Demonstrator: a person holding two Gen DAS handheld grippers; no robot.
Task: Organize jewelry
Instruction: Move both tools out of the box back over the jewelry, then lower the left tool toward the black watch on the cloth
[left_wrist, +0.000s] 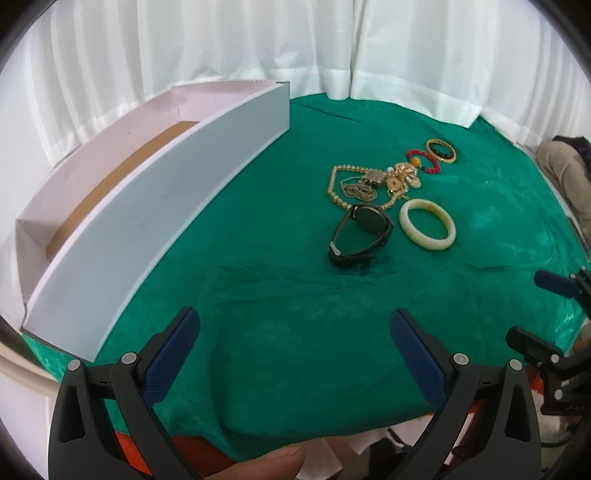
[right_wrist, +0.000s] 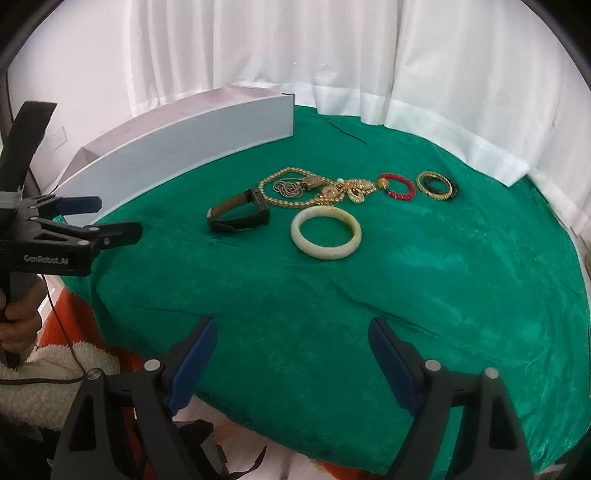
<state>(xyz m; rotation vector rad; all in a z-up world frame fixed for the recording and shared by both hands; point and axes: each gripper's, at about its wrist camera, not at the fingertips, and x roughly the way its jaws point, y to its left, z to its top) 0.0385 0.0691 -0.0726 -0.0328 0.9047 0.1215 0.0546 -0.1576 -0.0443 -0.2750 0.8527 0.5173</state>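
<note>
Right wrist view puts the watch (right_wrist: 239, 214) ahead and left of my right claw (right_wrist: 291, 354), lying on its side on the green cloth (right_wrist: 443, 295), strap looped, its long axis running left to right across my line of reach. The bangle (right_wrist: 325, 232) lies flat just right of it, almost dead ahead. Behind both sits the tangle of gold chains (right_wrist: 314, 190), then the red bead bracelet (right_wrist: 398, 187) and the gold bangle (right_wrist: 436, 185) further right, all in a loose row. The white box (right_wrist: 184, 136) stands at the far left of the bench, long side facing the pile.

Both claws hang wide open, holding nothing. From the left wrist view my left claw (left_wrist: 295, 347) sees the watch (left_wrist: 360, 232) ahead and right, with the box (left_wrist: 147, 206) close on its left. I judge the right claw nearer the bangle, the left nearer the box.
</note>
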